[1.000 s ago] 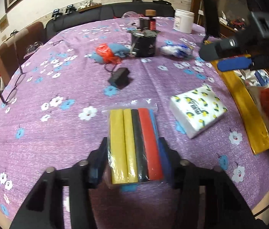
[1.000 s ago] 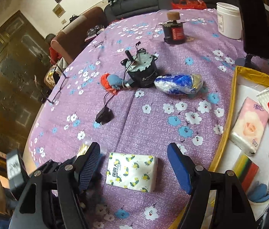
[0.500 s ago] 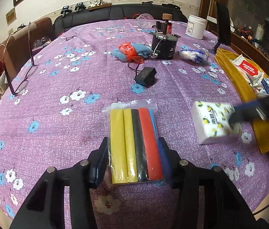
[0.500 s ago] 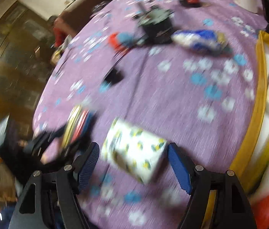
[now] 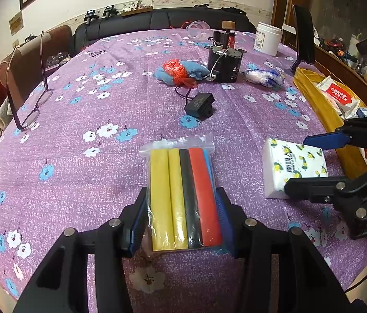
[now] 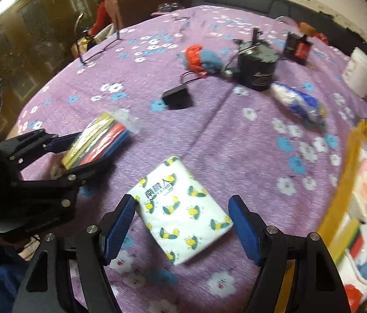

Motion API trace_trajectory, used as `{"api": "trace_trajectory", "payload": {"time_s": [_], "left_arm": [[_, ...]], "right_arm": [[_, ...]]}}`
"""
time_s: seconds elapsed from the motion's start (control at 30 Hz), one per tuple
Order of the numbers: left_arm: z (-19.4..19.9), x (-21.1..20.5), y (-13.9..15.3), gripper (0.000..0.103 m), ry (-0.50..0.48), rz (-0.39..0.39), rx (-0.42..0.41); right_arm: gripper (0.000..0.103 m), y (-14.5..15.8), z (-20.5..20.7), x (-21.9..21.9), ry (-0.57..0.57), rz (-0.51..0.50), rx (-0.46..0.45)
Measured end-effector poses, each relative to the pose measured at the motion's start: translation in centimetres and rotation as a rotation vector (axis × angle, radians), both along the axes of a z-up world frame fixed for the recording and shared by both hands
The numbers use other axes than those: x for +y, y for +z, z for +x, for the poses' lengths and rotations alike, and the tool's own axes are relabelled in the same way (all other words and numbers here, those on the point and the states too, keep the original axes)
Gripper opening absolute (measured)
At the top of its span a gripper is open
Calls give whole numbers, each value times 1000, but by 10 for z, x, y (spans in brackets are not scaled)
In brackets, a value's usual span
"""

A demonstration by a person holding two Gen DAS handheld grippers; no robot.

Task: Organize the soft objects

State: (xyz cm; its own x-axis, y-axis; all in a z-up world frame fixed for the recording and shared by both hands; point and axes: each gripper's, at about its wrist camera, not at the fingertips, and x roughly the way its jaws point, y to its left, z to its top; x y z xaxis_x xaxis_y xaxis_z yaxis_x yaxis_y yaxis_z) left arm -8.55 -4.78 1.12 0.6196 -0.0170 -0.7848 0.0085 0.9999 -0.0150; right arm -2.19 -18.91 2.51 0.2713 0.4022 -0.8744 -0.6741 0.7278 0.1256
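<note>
My left gripper (image 5: pixel 183 203) is shut on a clear bag of coloured foam sticks (image 5: pixel 183 195), yellow, black, red and blue, which lies on the purple flowered tablecloth (image 5: pixel 92 109). The bag also shows in the right wrist view (image 6: pixel 100 138). My right gripper (image 6: pixel 182 208) is open, its blue pads on either side of a white tissue pack with lemon print (image 6: pixel 181 211) but apart from it. The pack also shows in the left wrist view (image 5: pixel 294 164), with the right gripper (image 5: pixel 311 163) around it.
A yellow tray (image 5: pixel 321 109) with several soft packs stands at the table's right edge. A black adapter (image 5: pixel 199 105), a black motor (image 5: pixel 224 64), a blue cloth with red bag (image 5: pixel 181 71), a blue-white bundle (image 5: pixel 263 77), glasses (image 5: pixel 32 114) and a white jar (image 5: pixel 267 37) lie beyond.
My right gripper has swung from high over the tray down to the tissue pack and now straddles it. My left gripper keeps hold of the foam bag and has lifted back a little.
</note>
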Motion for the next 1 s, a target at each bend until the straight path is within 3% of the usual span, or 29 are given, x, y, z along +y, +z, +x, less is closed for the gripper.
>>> {"api": "trace_trajectory", "payload": {"time_s": [0.3,0.33,0.37,0.5,0.77,1.0], "left_arm": [[0,-3,-1,48,1,22,-16],[-1,-3,-1,48,3,23,-20],[-1,-3,-1,49,4,25,-24],[-4,-5,-2,48,14,43,-54],[-5,-8,1,46,41,87,-100],[-6,-9,1,46,48,91,-114]], "right_arm": [[78,2,-26,3,27,-17,-72],[74,2,-24,2,21,-12,-68],[61,1,-23,2,13,-7,-58],[59,1,-22,0,-48,37,-61],[59,2,-19,-7,-294,102,-174],[58,-2,-19,-8,-350,134,-214]]}}
